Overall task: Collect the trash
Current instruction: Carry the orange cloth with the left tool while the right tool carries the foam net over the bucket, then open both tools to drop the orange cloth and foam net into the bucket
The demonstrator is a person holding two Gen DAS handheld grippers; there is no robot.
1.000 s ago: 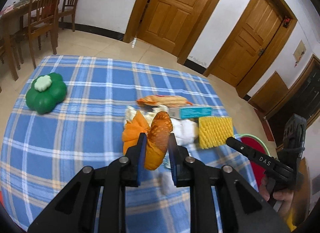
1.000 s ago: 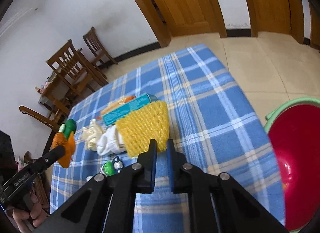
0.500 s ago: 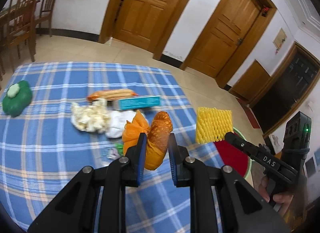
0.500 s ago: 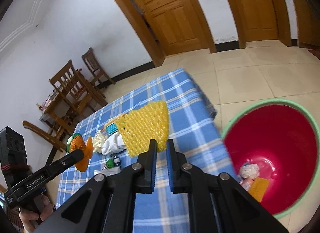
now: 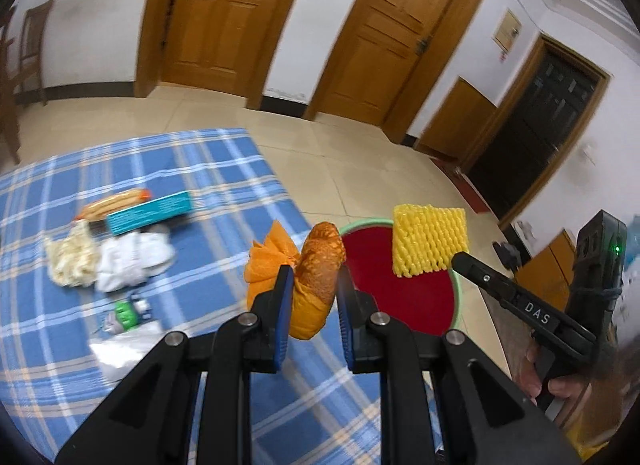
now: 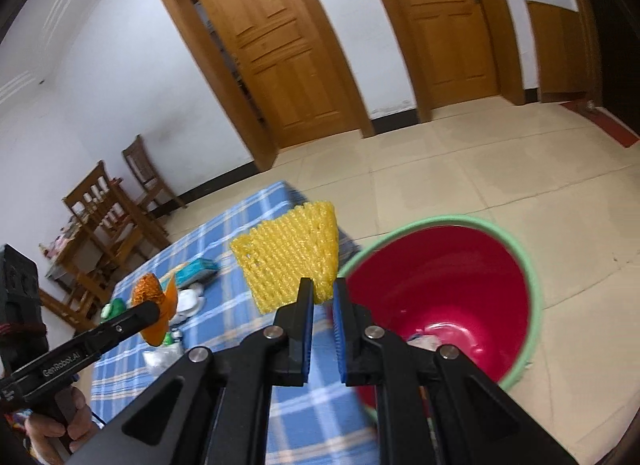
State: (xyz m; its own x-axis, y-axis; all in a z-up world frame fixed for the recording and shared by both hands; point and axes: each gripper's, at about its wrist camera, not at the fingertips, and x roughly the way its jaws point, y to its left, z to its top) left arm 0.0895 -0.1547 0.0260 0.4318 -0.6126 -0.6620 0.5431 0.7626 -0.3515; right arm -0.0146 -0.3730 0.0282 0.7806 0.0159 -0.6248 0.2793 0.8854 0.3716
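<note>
We have the left claw point(image 5: 311, 297) clenched on an orange wrapper bundle point(image 5: 308, 277), and the right claw point(image 6: 320, 301) clenched on the lower edge of a yellow foam net point(image 6: 290, 259). Both pieces hang in the air past the edge of the surface point(image 5: 192, 345), the net just above the near rim of the red bin point(image 6: 448, 289) and the bundle a little short of it. To do this well, we judge each claw should be carried over the middle of the bin's mouth before letting go, since light foam may drift.

Deep in the bin, ahead of the right claw, we see a pale scrap at the bottom; little else shows. Beyond the left claw on the surface lie crumpled white paper point(image 5: 132, 259), a teal box point(image 5: 150, 212) and a long orange packet point(image 5: 114, 201).
</note>
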